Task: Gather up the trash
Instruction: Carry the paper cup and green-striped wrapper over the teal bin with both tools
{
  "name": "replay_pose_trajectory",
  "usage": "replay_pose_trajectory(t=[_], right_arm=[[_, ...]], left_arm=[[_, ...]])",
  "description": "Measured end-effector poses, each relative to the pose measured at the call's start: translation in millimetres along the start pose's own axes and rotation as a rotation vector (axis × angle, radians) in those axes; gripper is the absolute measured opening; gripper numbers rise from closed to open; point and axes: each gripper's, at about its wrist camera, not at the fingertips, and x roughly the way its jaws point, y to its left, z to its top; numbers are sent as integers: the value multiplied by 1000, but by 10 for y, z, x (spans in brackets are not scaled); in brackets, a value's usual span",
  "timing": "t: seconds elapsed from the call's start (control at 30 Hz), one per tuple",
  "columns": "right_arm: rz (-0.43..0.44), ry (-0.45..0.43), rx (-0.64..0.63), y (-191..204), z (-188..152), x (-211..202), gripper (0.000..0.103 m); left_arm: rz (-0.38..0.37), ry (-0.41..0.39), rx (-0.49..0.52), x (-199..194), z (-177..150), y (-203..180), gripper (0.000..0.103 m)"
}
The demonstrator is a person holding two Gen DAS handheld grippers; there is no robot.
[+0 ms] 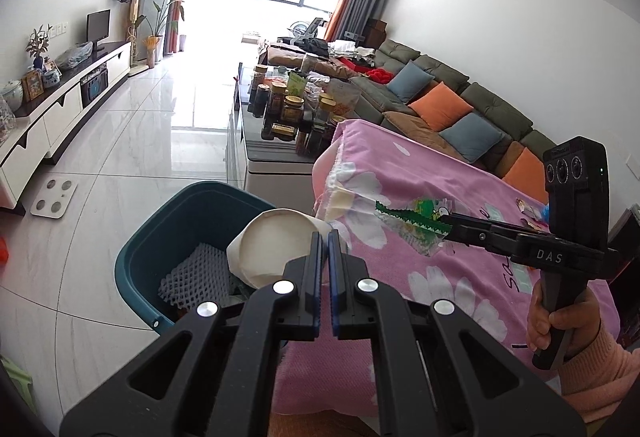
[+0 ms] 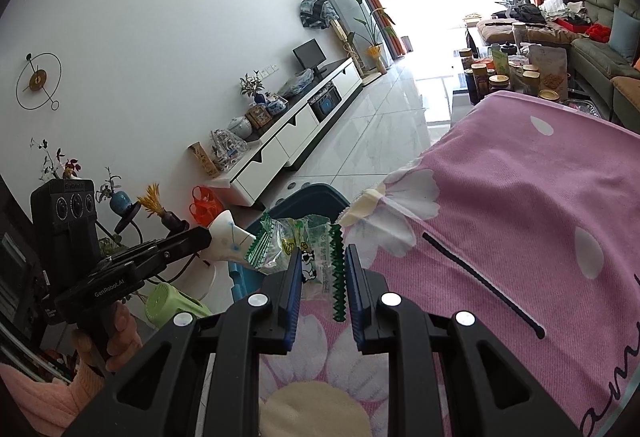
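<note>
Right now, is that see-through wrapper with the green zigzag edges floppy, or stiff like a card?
Probably floppy. The wrapper is thin clear film, and it crumples and bends where the right gripper pinches it. It looks empty, so likely very light; it might flutter rather than drop straight into the blue bin. The glossy film could also slip from a loose grip.

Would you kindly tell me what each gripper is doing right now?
Left gripper: shut on a crushed white paper cup.
Right gripper: shut on a clear plastic wrapper with green zigzag edges.
</note>
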Motion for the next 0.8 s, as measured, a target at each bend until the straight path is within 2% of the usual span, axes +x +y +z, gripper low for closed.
replay_pose_trajectory(t=[0.8], right_arm=[[50,98,-52,305,95,523,19]], left_arm=[[77,24,-103,268,8,485,3]])
